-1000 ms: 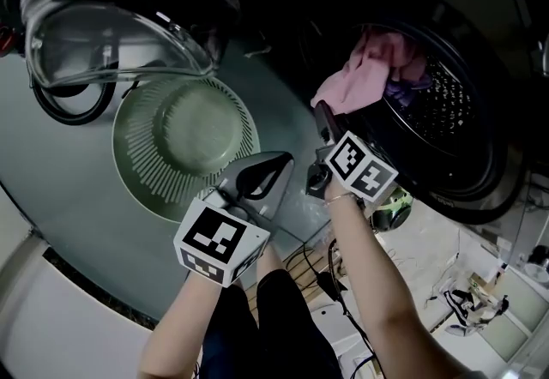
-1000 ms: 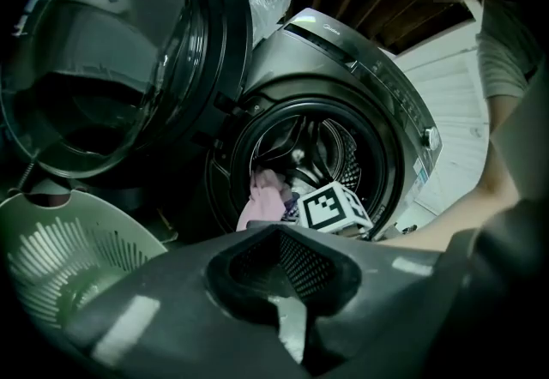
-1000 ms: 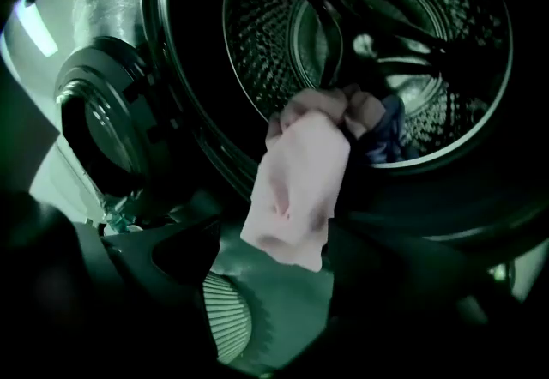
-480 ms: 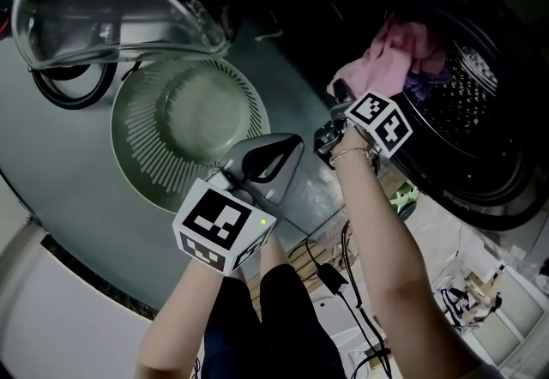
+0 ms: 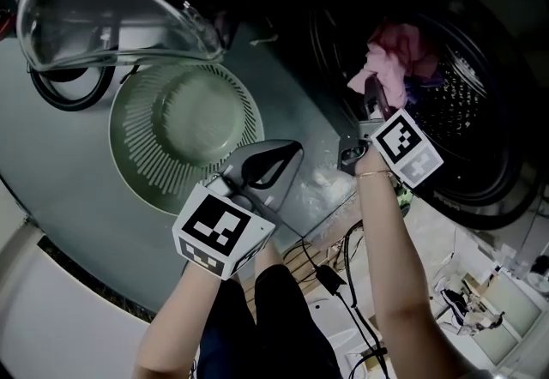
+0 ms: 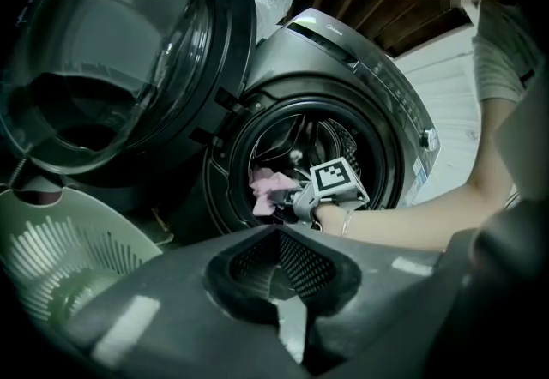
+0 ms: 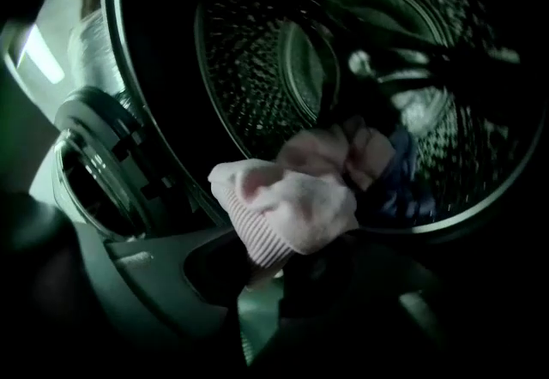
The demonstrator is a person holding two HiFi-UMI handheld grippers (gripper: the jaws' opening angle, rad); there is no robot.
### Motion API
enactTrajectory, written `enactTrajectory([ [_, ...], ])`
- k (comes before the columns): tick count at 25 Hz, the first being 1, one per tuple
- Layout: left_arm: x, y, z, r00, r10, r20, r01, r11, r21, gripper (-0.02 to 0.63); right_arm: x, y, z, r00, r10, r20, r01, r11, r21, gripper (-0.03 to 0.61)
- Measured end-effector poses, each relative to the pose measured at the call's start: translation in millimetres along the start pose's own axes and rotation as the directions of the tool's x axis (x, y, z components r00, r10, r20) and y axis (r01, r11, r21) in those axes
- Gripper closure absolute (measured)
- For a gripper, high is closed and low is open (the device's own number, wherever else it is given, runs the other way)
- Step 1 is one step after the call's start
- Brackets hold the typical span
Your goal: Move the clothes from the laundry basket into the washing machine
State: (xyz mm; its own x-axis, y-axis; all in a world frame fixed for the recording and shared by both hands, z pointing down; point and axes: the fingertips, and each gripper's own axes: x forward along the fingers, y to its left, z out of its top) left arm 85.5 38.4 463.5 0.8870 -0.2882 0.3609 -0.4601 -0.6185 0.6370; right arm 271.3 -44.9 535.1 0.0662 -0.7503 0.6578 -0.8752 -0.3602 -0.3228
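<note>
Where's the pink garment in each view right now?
Head view: pink garment upper right, in the mouth of the perforated drum.
Left gripper view: centre, low in the round door opening.
Right gripper view: centre, close up.
Shared landmark: the perforated drum behind it.
</note>
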Motion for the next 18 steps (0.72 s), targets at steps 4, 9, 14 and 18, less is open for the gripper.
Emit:
enactTrajectory([
  [4,2,-1,10,1.0,0.001,0.02,-0.002,1.0,0.022,0.607,4,2,48,0.993,-0.039,0.109,0.062,0.976,-0.208,0.5],
  [9,5,2,16,1.0,0.002,0.028,-0.003,1.0,0.021,0.607,25,-28,87,0.961,-0.189,0.2,0.236,0.941,-0.243,0.495],
  [14,8,8,15,0.999,0.014,0.045,-0.014,1.0,0.007,0.607,53,-58,85,0.946,-0.275,0.169,0.303,0.937,-0.171,0.432],
  [18,11,8,11,0.999,0.013,0.04,-0.012,1.0,-0.002,0.607,69,-78,72,0.939,-0.333,0.091,0.343,0.929,-0.14,0.373],
])
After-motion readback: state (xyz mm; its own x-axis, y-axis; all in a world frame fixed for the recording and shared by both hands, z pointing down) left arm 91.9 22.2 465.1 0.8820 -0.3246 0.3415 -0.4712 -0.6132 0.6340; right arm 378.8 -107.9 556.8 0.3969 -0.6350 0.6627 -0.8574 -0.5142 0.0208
